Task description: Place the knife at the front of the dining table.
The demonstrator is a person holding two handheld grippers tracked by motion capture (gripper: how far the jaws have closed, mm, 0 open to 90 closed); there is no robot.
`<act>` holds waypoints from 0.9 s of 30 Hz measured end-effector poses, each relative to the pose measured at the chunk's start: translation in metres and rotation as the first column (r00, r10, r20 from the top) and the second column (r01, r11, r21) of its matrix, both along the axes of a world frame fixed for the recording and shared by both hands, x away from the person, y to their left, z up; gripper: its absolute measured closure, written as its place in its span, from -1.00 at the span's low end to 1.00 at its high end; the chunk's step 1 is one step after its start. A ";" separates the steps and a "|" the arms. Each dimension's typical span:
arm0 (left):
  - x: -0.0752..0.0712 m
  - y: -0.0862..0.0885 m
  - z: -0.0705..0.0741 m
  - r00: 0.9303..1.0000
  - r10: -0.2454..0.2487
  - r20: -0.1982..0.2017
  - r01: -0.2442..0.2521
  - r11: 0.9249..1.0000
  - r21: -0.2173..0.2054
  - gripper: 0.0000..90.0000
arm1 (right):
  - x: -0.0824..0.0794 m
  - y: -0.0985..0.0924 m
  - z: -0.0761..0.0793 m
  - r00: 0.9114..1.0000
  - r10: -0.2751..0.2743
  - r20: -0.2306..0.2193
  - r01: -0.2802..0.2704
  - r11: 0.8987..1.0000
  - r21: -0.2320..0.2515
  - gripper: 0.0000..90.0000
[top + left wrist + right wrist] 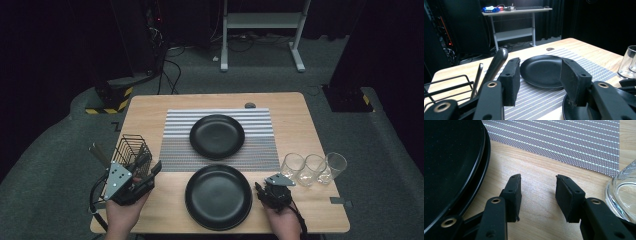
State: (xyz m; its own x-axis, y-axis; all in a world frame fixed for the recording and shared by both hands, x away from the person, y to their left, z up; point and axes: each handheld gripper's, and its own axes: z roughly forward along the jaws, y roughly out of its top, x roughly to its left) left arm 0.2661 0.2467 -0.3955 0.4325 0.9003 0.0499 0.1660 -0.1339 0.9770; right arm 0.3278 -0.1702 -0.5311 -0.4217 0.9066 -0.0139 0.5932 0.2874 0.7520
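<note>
black wire cutlery basket [131, 151] with dark-handled utensils [496, 63] standing at the left edge of the light wooden table [300, 125], just ahead of the left gripper [152, 172]; fingers [511, 80] half parted, nothing between them, no utensil taken yet

two round black plates set: one [217, 136] on the grey striped woven placemat [260, 150], one [218, 196] on bare wood near the front edge; no cutlery laid beside either, so most of the laying judged still ahead

right gripper [261, 191] low between near plate and three clear drinking glasses [313, 168], fingers [514, 195] parted, empty, over bare wood

tight on the right: plate rim one side, glass the other; open wood left of the near plate
</note>
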 end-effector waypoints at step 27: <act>-0.006 0.022 0.007 0.996 0.095 -0.001 -0.095 0.996 -0.003 0.23 | 0.000 0.000 0.000 1.000 0.003 0.001 -0.003 1.000 -0.001 0.24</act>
State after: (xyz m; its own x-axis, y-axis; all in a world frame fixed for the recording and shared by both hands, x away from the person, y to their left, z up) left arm 0.2605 0.2688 -0.3886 0.3453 0.9373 0.0469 0.1787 -0.1148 0.9772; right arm 0.3283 -0.1705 -0.5311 -0.4245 0.9053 -0.0155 0.5917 0.2903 0.7521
